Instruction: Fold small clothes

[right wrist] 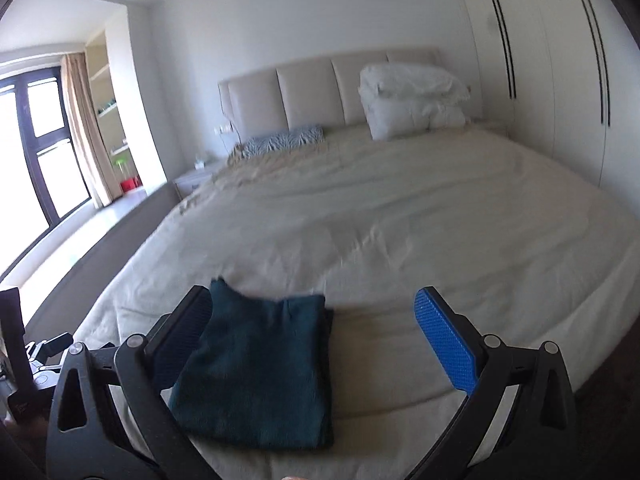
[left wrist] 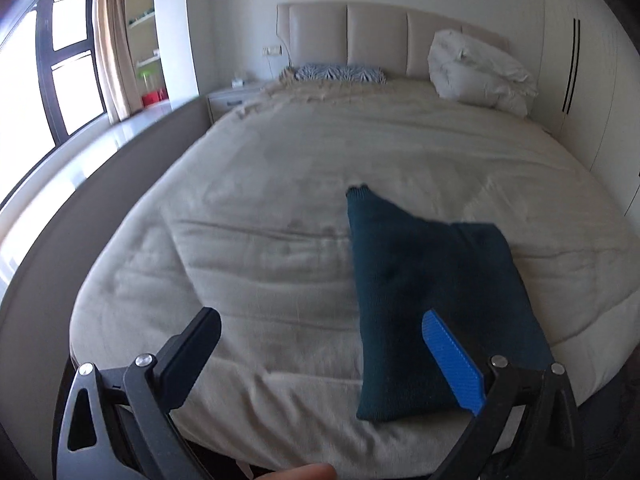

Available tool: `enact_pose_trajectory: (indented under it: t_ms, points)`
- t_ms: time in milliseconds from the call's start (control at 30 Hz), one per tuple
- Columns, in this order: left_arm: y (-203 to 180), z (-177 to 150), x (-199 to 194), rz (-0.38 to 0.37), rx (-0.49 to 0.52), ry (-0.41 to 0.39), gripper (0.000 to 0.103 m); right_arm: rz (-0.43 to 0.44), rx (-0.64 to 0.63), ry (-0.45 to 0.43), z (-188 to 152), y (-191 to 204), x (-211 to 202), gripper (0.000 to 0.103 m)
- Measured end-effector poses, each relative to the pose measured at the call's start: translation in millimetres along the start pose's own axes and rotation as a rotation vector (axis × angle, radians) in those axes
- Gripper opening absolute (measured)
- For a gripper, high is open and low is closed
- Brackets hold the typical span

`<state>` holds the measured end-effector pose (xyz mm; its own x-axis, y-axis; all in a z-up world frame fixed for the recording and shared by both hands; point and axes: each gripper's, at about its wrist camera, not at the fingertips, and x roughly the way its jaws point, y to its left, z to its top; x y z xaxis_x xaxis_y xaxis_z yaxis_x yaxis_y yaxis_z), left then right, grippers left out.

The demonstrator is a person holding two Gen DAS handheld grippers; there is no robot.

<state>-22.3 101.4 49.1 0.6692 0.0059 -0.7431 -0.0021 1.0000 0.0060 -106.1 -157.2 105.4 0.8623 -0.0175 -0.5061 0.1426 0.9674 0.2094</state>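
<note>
1. Garment (left wrist: 432,304), dark teal and folded, lies on the bed (left wrist: 260,184) ahead-right of my left gripper (left wrist: 328,344), long axis running away from me; jaws wide, empty.
2. Garment sits ahead-left of my right gripper (right wrist: 320,336), nearer its dark finger; jaws wide, nothing held.

The folded garment (left wrist: 432,304) lies on the bed (left wrist: 280,184) near its foot edge. At the head edge, a patterned cushion (left wrist: 340,73) rests left of centre, and a pile of bedding (left wrist: 476,66) sits in the right corner against the headboard (left wrist: 376,36). A nightstand (left wrist: 232,98) stands beside the bed's left head corner.
</note>
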Motion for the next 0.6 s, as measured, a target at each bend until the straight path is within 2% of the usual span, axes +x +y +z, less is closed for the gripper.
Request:
enact_pose_trajectory:
  t_ms: [100, 200, 367, 600]
  points:
    - [-4, -18, 21, -0.037, -0.007, 0.099, 0.103, 0.008, 0.069, 0.177, -34, -9, 40, 0.103]
    - [-11, -26, 25, -0.020, 0.020, 0.134, 0.103, -0.004, 0.065, 0.264, -71, -7, 52, 0.103]
    - [-16, -31, 25, -0.041, 0.027, 0.161, 0.103, -0.034, -0.012, 0.322, -97, 12, 76, 0.103]
    - [-16, -40, 36, -0.055, 0.015, 0.198, 0.103, -0.036, -0.064, 0.375, -102, 29, 74, 0.103]
